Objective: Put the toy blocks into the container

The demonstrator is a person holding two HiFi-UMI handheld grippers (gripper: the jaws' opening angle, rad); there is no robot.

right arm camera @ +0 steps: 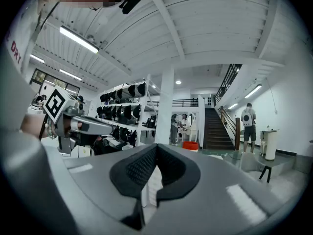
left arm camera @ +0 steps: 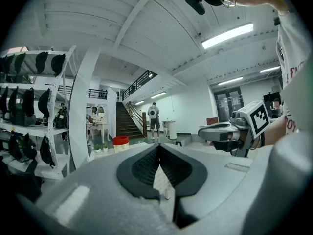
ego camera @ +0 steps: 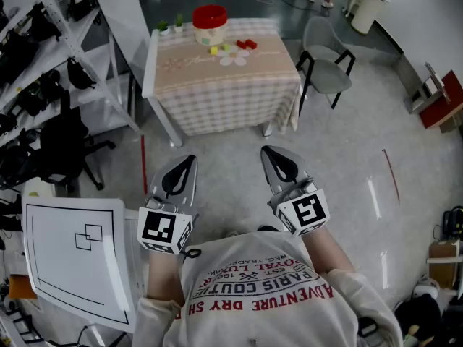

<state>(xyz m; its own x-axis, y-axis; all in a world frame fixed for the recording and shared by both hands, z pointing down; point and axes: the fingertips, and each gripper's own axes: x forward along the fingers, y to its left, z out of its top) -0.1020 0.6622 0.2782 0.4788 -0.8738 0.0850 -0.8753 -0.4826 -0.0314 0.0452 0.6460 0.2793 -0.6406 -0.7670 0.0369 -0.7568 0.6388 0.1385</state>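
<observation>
Both tools are held level, close in front of the person's chest and well short of the table. The left gripper (ego camera: 187,163) has its jaws pressed together, the dark ribbed pads meeting in a closed seam with nothing between them. The right gripper (ego camera: 271,156) is the same: jaws together, pads touching, pinching nothing. The two sit side by side, apart from each other, and touch nothing but the hands that carry them.

The table (ego camera: 217,92), under a checked cloth, stands on the far side of the open floor. The container (ego camera: 210,23), a pale tub with a red lid, sits near its far edge. The toy blocks lie on the cloth just on the near side of the tub and to its right: a yellow block (ego camera: 214,50), a green block (ego camera: 226,48), and red blocks (ego camera: 247,45), beside a few pale flat pieces (ego camera: 234,61). A grey chair (ego camera: 325,63) stands to the table's right, and a shelving rack (ego camera: 43,56) runs along the left.
</observation>
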